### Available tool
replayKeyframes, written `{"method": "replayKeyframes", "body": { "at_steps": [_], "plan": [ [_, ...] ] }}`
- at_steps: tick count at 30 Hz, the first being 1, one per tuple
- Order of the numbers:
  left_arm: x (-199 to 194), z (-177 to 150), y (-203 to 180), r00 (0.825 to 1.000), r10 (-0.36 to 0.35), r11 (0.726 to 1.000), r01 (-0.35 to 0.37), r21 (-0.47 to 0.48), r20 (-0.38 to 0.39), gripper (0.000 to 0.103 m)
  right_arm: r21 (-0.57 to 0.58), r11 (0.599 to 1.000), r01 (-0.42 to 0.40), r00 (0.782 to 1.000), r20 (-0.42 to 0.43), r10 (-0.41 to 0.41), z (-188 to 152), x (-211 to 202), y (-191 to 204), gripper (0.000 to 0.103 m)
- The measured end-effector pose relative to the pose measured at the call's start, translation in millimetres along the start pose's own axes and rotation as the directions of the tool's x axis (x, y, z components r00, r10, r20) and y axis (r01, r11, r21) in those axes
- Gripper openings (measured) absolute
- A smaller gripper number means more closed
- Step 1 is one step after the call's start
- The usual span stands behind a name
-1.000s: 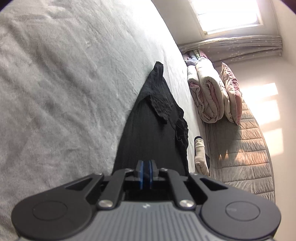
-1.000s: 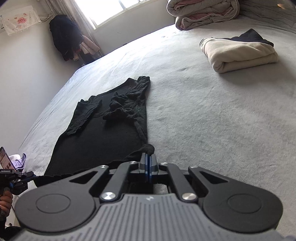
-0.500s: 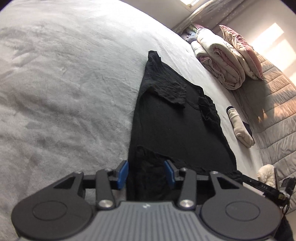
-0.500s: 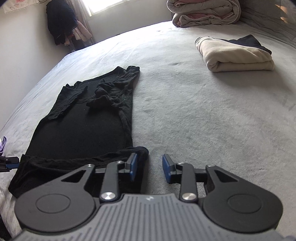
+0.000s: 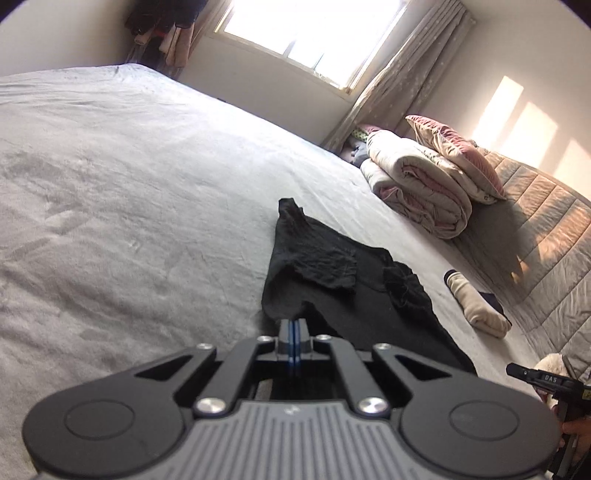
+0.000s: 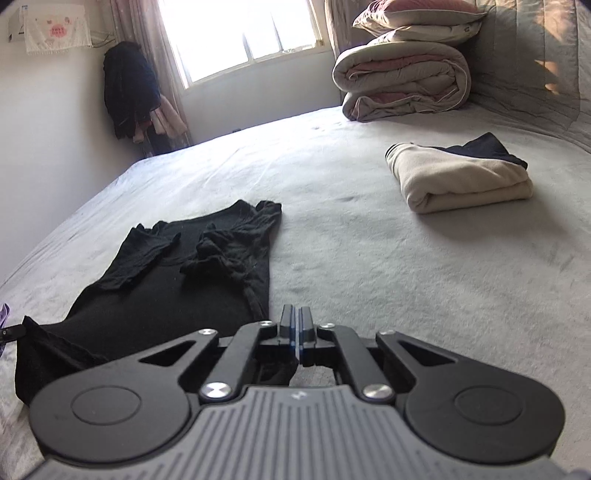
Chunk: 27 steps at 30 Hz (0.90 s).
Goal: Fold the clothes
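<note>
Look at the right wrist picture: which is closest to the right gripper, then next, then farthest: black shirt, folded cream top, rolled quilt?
1. Black crumpled shirt, just left of the right gripper.
2. Folded cream fleece top, farther right.
3. Rolled grey-pink quilt, at the headboard.

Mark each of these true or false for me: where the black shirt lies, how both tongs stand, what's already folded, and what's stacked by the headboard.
1. The black shirt lies on the grey bed. True.
2. The left tongs stand wide open. False: they are shut, with the shirt's hem at their tips.
3. The right tongs are shut at the shirt's hem corner. True.
4. A folded cream garment lies on the shirt. False: it lies apart, nearer the headboard.
5. A rolled duvet carries a pillow on top. True.
</note>
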<state>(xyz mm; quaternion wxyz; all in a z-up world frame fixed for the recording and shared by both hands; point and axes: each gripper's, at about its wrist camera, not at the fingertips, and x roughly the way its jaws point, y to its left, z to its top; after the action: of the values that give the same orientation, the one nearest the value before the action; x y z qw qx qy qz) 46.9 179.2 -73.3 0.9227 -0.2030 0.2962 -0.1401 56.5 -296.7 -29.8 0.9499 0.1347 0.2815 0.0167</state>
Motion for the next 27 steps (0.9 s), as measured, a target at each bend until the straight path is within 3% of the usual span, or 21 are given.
{"method": "replayKeyframes", "body": {
  "at_steps": [3, 4, 6, 8, 14, 19, 22, 25, 27],
  "plan": [
    [9.8, -0.7, -2.9, 0.995, 0.031, 0.999, -0.029, 0.029, -0.091, 0.001, 0.025, 1.000, -0.003, 0.998, -0.059, 0.004, 0.3, 3.4, -3.8, 0.004],
    [14.5, -2.7, -3.6, 0.991, 0.048, 0.998, -0.043, 0.043, -0.124, 0.002, 0.033, 0.999, -0.011, 0.996, -0.084, 0.014, -1.4, 5.0, -4.5, 0.014],
    [21.2, -5.0, -2.0, 0.983, 0.083, 0.996, -0.076, 0.046, -0.161, 0.002, 0.037, 0.999, -0.006, 0.991, -0.131, 0.011, -6.0, 9.4, -3.6, 0.022],
    [25.4, -4.9, 3.2, 0.973, 0.103, 0.995, -0.102, 0.015, -0.205, 0.011, 0.032, 0.999, -0.006, 0.988, -0.154, 0.011, -11.8, 11.7, -1.1, 0.046],
    [8.4, -5.1, 10.8, 0.944, 0.070, 0.995, -0.090, -0.049, -0.323, 0.050, 0.036, 0.999, -0.008, 0.968, -0.249, 0.017, -23.4, -0.1, 2.0, 0.046],
    [-8.4, -8.5, 18.6, 0.921, -0.003, 0.992, -0.045, -0.114, -0.389, 0.058, 0.077, 0.997, -0.013, 0.944, -0.328, 0.037, -34.9, -29.6, -5.1, 0.046],
    [-7.0, -13.3, 18.5, 0.906, -0.014, 0.995, -0.028, -0.093, -0.423, 0.069, 0.155, 0.987, -0.041, 0.926, -0.366, 0.096, -41.3, -38.4, -8.8, 0.046],
    [2.6, -17.9, 13.4, 0.896, -0.002, 0.998, -0.028, -0.061, -0.444, 0.070, 0.215, 0.974, -0.072, 0.904, -0.398, 0.155, -48.9, -37.8, -6.1, 0.046],
    [7.4, -17.6, 6.6, 0.895, 0.007, 0.999, -0.026, -0.037, -0.447, 0.062, 0.208, 0.974, -0.090, 0.907, -0.387, 0.166, -53.9, -31.0, 2.7, 0.045]
  ]
}}
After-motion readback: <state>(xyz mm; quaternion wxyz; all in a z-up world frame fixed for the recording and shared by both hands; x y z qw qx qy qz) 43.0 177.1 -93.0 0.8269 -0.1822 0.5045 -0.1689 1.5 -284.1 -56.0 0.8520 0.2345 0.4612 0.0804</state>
